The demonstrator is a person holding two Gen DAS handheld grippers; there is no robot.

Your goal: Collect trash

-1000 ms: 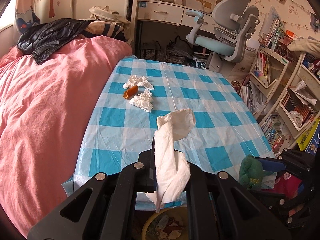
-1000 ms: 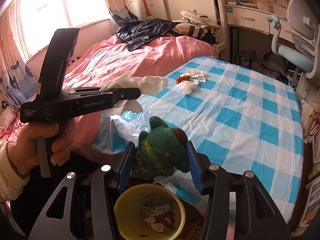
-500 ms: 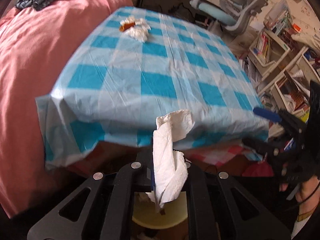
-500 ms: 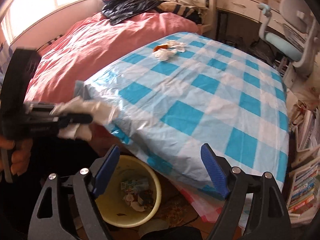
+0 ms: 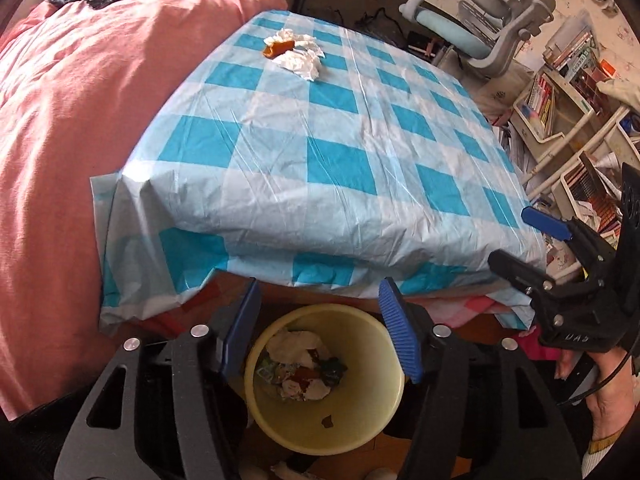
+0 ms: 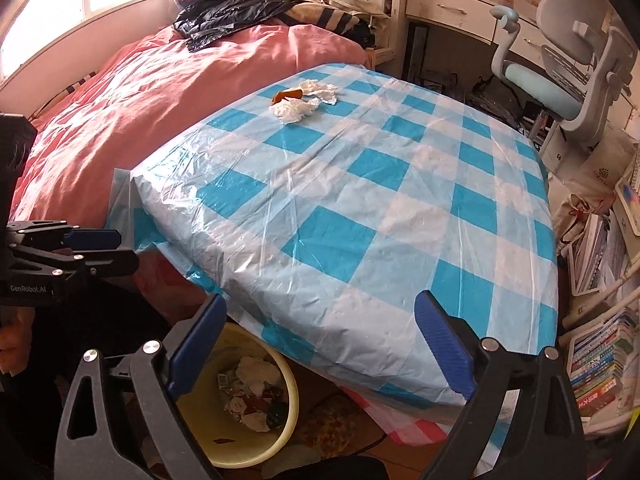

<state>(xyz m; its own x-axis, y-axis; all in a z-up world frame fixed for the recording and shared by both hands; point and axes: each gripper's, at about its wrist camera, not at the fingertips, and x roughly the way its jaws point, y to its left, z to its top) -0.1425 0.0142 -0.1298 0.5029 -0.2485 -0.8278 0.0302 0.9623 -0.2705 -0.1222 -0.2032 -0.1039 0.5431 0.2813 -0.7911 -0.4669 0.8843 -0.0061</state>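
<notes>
A yellow trash bin [image 5: 360, 420] stands on the floor below the table's near edge and holds crumpled tissue and scraps; it also shows in the right wrist view [image 6: 276, 432]. My left gripper [image 5: 320, 320] is open and empty right above the bin. My right gripper [image 6: 320, 332] is open and empty over the table's near edge, to the right of the bin. Two crumpled white tissues [image 5: 300, 60] and an orange wrapper [image 5: 276, 48] lie at the far left of the blue checked tablecloth [image 5: 340, 168]; they also show in the right wrist view [image 6: 296, 108].
A bed with a pink cover [image 5: 72, 120] runs along the table's left side. A grey desk chair [image 5: 500, 28] stands behind the table. Shelves full of books [image 5: 560, 112] stand on the right. The right gripper [image 5: 560, 264] shows at the left view's right edge.
My left gripper has opened over the bin and the white tissue has dropped out of it. My right gripper let go of the green plush earlier and stays open.
</notes>
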